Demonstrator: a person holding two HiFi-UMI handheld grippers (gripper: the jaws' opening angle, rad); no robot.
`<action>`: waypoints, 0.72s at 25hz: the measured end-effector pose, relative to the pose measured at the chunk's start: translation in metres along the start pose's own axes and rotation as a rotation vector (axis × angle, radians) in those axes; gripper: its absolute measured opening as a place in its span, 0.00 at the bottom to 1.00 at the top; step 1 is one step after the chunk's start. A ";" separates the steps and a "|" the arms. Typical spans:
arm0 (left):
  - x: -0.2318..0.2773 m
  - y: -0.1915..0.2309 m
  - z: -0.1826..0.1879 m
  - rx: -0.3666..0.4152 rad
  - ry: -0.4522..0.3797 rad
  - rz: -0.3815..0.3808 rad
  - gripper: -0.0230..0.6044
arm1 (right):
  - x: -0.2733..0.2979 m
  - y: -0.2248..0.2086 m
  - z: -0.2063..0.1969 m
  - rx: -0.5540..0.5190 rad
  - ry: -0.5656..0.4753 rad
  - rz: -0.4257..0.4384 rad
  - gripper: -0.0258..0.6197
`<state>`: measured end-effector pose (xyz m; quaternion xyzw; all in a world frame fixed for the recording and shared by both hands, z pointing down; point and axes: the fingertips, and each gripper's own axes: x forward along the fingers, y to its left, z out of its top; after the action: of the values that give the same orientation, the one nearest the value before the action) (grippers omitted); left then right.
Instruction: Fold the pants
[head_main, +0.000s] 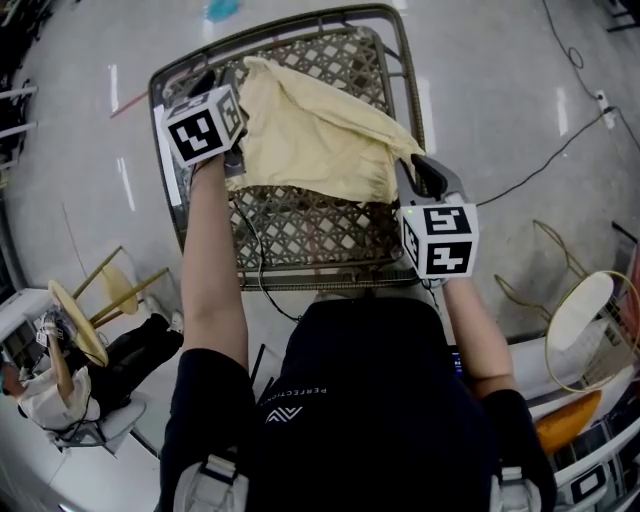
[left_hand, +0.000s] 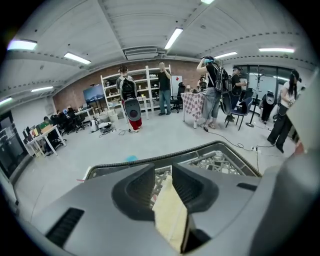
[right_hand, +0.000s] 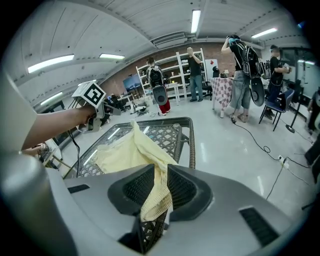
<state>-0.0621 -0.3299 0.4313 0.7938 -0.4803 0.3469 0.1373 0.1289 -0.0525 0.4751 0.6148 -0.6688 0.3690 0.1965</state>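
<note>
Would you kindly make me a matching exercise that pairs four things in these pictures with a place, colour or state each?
Things:
1. left gripper
2. right gripper
3. pants
4. table

Descriptions:
A. woven lattice top inside a metal rim
B. pale yellow, held at two points
C. shut on the pants near the table's far left corner
D. shut on the pants at the table's right edge

Pairs: 1-C, 2-D, 3-B, 4-A.
</note>
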 end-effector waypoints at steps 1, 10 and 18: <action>-0.003 -0.002 0.000 0.007 0.002 -0.006 0.21 | -0.001 0.001 0.000 0.000 -0.003 0.000 0.17; -0.040 -0.065 -0.052 0.081 0.081 -0.209 0.06 | -0.013 0.017 -0.007 -0.049 -0.005 0.023 0.11; -0.081 -0.100 -0.102 0.089 0.097 -0.291 0.05 | -0.019 0.031 -0.020 -0.078 0.003 0.022 0.11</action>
<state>-0.0434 -0.1698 0.4606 0.8426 -0.3372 0.3824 0.1736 0.0980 -0.0257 0.4667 0.5987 -0.6892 0.3456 0.2170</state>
